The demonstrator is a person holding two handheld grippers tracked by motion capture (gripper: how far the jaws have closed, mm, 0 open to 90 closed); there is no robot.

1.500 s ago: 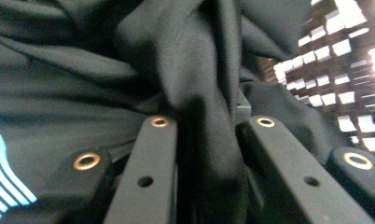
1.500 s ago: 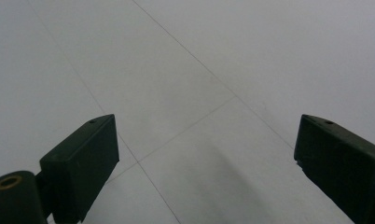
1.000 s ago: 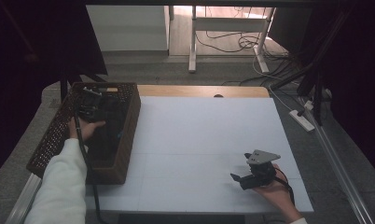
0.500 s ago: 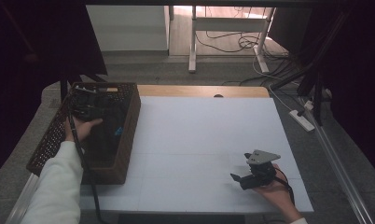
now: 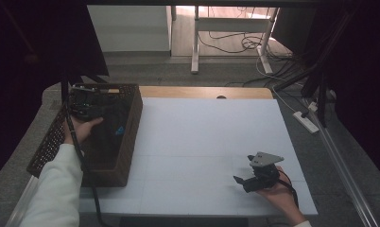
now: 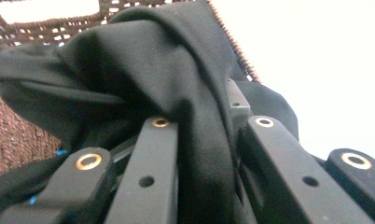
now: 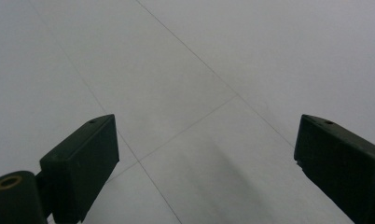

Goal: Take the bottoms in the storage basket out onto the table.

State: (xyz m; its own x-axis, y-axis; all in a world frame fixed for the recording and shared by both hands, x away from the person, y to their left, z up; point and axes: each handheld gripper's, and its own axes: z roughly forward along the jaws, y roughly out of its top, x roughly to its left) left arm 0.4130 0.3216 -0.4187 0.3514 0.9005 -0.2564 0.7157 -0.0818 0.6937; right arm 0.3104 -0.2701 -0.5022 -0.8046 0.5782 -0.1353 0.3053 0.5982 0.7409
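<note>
**Black cloth caught in my left tongs, over the basket**

From the high view, my left gripper [image 5: 86, 105] sits above the far end of the dark brown woven wicker basket [image 5: 131, 142], which stands at the left edge of the white table top [image 5: 202, 142]. The gripper is dark against the dark contents, so from here I cannot make out its jaws. The black, soft, crumpled cloth [image 5: 107, 135] lies inside the basket, with a small blue mark showing on it. My white sleeve [image 5: 56, 189] comes in from the bottom left. My right gripper [image 5: 254, 177] rests low over the near right part of the table, well apart from the basket, with its grey three-cornered plate on top.

In the left gripper view, my jaws are clenched on a fold of the black cloth [image 6: 176, 93] — the fabric rises straight out from between them and drapes over to the left. Behind it I see the woven basket wall [image 6: 17, 140] and, to the right, the bright table.

In the right gripper view, my right gripper [image 7: 204, 154] has its jaws spread wide — released, with nothing between them but the bare white table top [image 7: 199, 70] and its faint seam lines.
</note>
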